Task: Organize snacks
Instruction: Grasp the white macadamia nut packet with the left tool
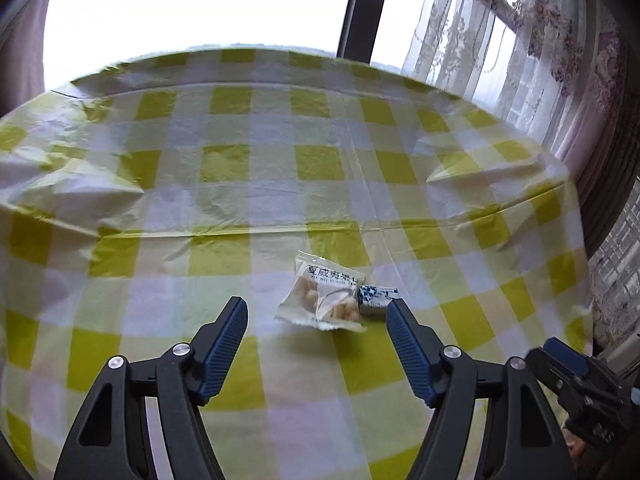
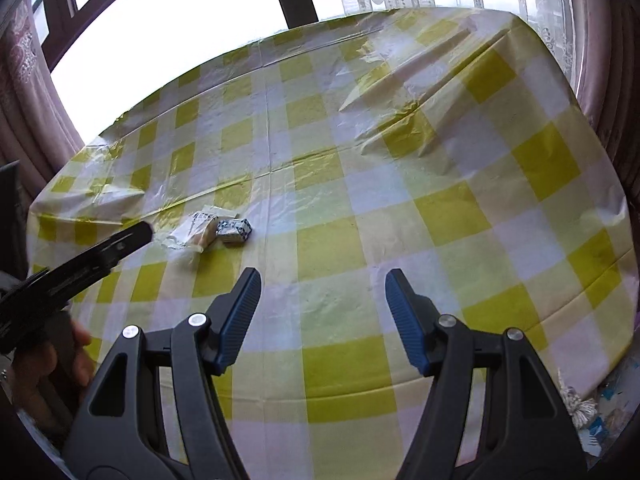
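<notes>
Left hand-held gripper (image 1: 316, 312): angled down, released, above the nut packet (image 1: 326, 300).
Right hand-held gripper (image 2: 322, 284): angled down, released, over bare counter (image 2: 440, 184).
Packet print: Chinese characters, unreadable.
Blue-white wrapped candy (image 1: 376, 299): touching packet.

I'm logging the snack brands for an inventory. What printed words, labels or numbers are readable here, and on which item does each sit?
Clear nut packet: "夏威夷果", a probable reading of its top line; the small Latin line beneath is too blurred to read.
Blue-and-white wrapped candy: patterned print, no legible text.
Checked tablecloth: no text.
</notes>
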A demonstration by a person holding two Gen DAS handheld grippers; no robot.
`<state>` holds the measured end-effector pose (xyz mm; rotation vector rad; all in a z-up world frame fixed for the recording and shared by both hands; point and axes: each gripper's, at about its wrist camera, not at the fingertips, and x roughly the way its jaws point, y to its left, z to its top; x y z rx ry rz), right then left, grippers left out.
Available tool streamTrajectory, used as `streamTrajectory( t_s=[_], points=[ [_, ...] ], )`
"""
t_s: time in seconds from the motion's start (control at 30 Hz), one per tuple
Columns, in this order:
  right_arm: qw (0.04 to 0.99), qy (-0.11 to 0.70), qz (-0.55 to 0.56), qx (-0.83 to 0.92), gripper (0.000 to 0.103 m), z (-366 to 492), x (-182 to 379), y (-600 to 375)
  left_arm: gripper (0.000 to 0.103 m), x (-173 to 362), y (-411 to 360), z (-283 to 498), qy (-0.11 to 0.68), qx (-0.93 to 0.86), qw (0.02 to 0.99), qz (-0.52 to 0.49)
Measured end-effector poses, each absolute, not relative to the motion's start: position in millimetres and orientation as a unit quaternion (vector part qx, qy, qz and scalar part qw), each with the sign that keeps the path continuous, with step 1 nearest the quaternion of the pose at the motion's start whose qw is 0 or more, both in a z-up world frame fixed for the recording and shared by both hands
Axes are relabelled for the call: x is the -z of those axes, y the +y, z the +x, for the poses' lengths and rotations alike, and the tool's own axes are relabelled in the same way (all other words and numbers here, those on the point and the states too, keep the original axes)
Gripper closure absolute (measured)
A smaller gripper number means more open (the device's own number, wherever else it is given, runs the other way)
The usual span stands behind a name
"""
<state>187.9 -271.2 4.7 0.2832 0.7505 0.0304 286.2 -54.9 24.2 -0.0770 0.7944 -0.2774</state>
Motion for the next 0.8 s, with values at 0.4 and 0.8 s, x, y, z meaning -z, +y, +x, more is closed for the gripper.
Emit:
streamTrajectory(
  t_s=[0.4,0.8],
  points=[
    [0.923,0.368,0.111,-0.025,0.035,196,6,-257,0.033,16,-77,337,0.438,0.124,0.890,0.018],
    [0.919,0.387,0.067,-0.046,0.031,227,15,-223,0.046,22,-59,293,0.422,0.092,0.901,0.029]
  ],
)
